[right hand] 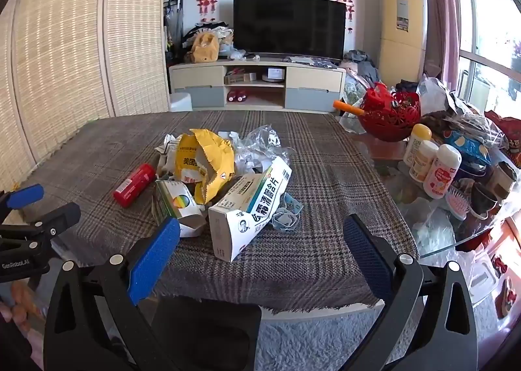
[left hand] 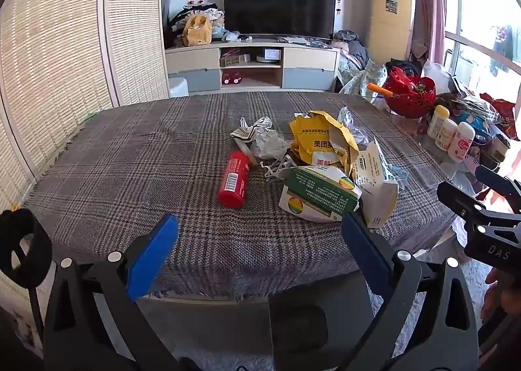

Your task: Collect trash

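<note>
A pile of trash lies on the plaid-covered table (left hand: 130,159). It holds a red can (left hand: 233,179) on its side, crumpled white paper (left hand: 265,140), a torn yellow bag (left hand: 320,140), a green and white box (left hand: 317,195) and a white medicine box (left hand: 377,182). In the right wrist view I see the red can (right hand: 134,185), yellow bag (right hand: 205,166), green box (right hand: 176,205), white medicine box (right hand: 250,208) and clear plastic wrap (right hand: 263,146). My left gripper (left hand: 260,247) is open and empty, short of the pile. My right gripper (right hand: 262,247) is open and empty, near the white box.
A red basket (right hand: 389,118), several white bottles (right hand: 429,162), a pink hairbrush (right hand: 457,201) and bags crowd the glass table part at right. A TV (right hand: 288,27) on a low cabinet stands behind. Bamboo screens line the left. The table's front edge (right hand: 276,302) is close below.
</note>
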Tool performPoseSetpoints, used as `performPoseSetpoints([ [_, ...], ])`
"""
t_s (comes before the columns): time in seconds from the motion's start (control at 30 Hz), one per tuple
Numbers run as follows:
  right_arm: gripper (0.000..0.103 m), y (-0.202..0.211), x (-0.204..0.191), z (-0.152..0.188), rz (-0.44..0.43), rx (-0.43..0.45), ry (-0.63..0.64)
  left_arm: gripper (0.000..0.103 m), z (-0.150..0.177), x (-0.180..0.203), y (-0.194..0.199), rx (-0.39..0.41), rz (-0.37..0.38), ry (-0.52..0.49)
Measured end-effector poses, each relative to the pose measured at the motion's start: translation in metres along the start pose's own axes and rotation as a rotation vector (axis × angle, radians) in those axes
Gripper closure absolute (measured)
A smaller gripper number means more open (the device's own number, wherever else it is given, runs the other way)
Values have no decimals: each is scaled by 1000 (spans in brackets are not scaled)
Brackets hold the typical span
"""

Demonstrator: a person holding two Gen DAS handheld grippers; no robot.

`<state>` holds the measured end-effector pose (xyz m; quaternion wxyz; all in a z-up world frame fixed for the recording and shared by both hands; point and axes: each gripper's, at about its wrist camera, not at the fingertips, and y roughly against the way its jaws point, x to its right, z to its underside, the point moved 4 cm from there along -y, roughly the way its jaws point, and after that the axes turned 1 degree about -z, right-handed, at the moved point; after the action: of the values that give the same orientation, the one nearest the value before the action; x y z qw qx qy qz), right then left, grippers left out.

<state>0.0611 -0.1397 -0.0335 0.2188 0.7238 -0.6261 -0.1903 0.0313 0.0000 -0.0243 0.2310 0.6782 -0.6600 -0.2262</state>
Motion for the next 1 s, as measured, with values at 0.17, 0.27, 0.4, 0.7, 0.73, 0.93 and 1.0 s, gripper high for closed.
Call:
performPoseSetpoints([
  [0.17, 3, -1, 0, 0, -9, -2, -7, 8, 0, -1, -1, -3, -5, 4],
  [0.27, 3, -3, -1, 1, -11, -9, -5, 8, 0, -1, -1, -2, -3, 3],
  [0.4, 3, -4, 1, 2, -10, -8, -13, 8, -2, -1, 0, 0, -5, 1],
  [0.7, 3, -4, 1, 1, -10, -13, -18, 8, -2, -1, 2, 4, -9, 0],
  [0.73, 3, -4, 1, 1, -9, -12, -18, 8, -2, -1, 2, 4, -9, 1],
  [0.93, 3, -4, 1, 1, -10, -14, -17, 8, -1, -3, 2, 6, -9, -4],
  [1.0, 3, -4, 1, 1, -10, -14, -18, 8, -1, -2, 2, 7, -10, -6],
])
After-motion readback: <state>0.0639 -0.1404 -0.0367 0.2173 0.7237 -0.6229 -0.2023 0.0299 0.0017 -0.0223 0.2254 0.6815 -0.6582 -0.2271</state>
